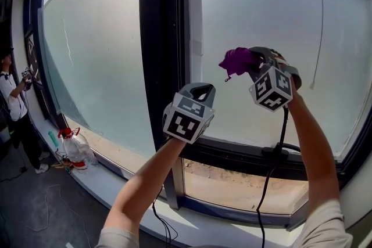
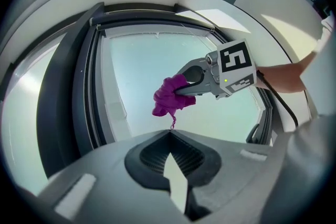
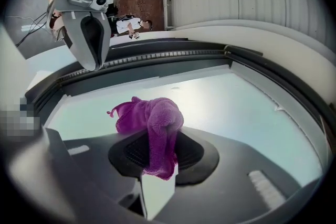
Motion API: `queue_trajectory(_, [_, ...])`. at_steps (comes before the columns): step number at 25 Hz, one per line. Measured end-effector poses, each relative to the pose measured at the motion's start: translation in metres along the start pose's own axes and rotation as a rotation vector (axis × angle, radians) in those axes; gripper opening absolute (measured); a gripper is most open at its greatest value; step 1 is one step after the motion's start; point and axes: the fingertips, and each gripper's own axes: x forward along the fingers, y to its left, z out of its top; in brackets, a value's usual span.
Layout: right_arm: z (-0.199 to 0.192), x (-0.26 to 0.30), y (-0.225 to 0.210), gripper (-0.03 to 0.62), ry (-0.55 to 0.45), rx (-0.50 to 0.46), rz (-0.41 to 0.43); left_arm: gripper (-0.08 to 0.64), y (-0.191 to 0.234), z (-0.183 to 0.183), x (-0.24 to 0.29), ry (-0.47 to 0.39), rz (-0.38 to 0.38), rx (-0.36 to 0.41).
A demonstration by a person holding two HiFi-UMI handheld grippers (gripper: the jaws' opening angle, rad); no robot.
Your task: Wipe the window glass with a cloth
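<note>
With the right gripper [image 1: 254, 65], pinches a crumpled purple cloth [image 1: 237, 60], jaws closed tight on a fold of plush, fuzzy fabric that bulges past the tips in a soft lump, one thin twisted tail dangling. Holds that bundle high before the right pane of the window glass [image 1: 256, 14], smooth and milky pale; touching it or only just off it, hard to say. Carries the left gripper [image 1: 199, 89] lower and to the left, in front of the thick dark upright of the window frame [image 1: 158, 32], ribbed grey jaws pressed together with nothing between them, the arms behind the tips curving into a rounded loop. Bears on each gripper a boxy white marker cube [image 1: 272, 89] printed with black squares. Trails a thin black cable [image 1: 283, 125] down beside the right forearm, past a dark handle [image 1: 279, 151] on the lower rail. Far down at the left, at the pale ledge [image 1: 110, 180] under the window: a clear, rounded plastic bottle [image 1: 77, 149] with a red cap, and just beyond it a person [image 1: 13, 103] in a white top and dark trousers
</note>
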Motion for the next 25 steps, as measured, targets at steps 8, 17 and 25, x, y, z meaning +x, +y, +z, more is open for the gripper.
queue_trajectory(8, [0.029, 0.016, -0.084, 0.127, -0.052, -0.027, -0.168, 0.001, 0.020, 0.046, 0.008, -0.095, 0.014, 0.040])
queue_trajectory(17, [0.058, 0.035, -0.176, 0.127, -0.098, -0.028, -0.353, 0.001, 0.042, 0.084, 0.013, -0.160, 0.027, 0.092])
queue_trajectory(25, [0.075, 0.044, -0.247, 0.127, -0.123, 0.027, -0.459, 0.001, 0.062, 0.108, 0.001, -0.159, 0.050, 0.125])
